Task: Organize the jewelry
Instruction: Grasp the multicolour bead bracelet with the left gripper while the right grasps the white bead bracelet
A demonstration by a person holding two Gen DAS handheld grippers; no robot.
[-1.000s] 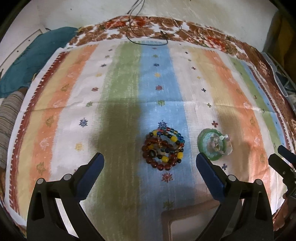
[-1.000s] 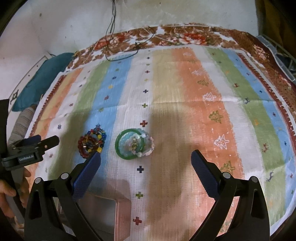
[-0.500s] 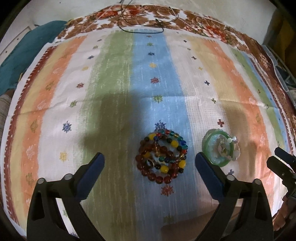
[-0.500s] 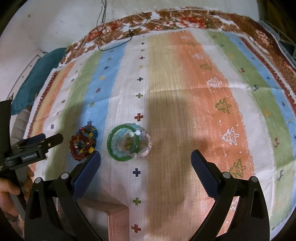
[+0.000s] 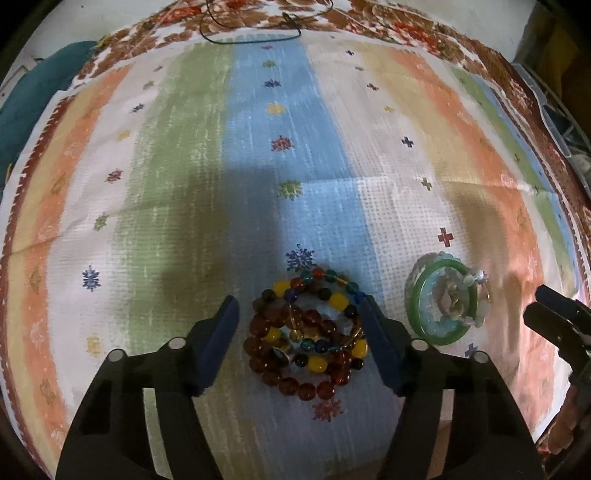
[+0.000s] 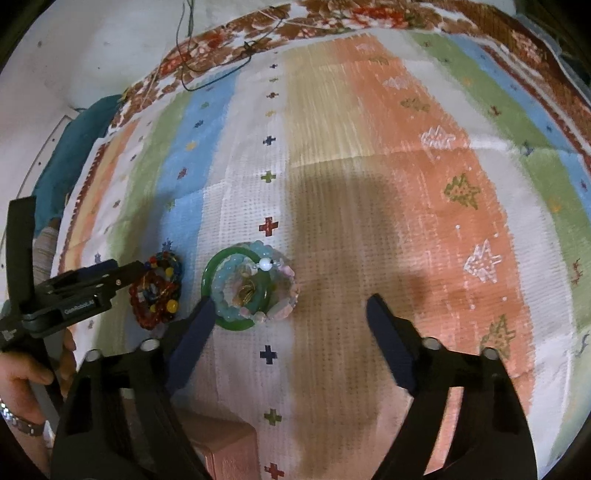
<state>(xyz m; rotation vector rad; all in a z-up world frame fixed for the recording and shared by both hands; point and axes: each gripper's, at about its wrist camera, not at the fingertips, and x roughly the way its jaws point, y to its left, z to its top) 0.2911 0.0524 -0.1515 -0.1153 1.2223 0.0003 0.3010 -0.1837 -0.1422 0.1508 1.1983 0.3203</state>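
Note:
A pile of amber, red, yellow and blue bead bracelets [image 5: 308, 338] lies on the striped cloth [image 5: 258, 147]. My left gripper [image 5: 299, 328] is low over it, jaws open on either side of the pile, narrower than before. A green bangle with pale bead bracelets [image 5: 448, 306] lies to the right. In the right wrist view the green bangle pile [image 6: 249, 290] lies just off my left fingertip [image 6: 201, 314]. My right gripper [image 6: 288, 317] is open and empty. The bead pile [image 6: 157, 290] and my left gripper [image 6: 110, 277] show at the left.
A pink box [image 6: 225, 454] sits at the near edge of the cloth. A black cord [image 5: 251, 29] lies at the far edge. A teal cloth [image 5: 33, 107] lies off the left side. A basket [image 5: 561, 122] stands at the right.
My left gripper moved forward and down over the bead pile and its jaws narrowed around it. My right gripper moved closer to the green bangle pile.

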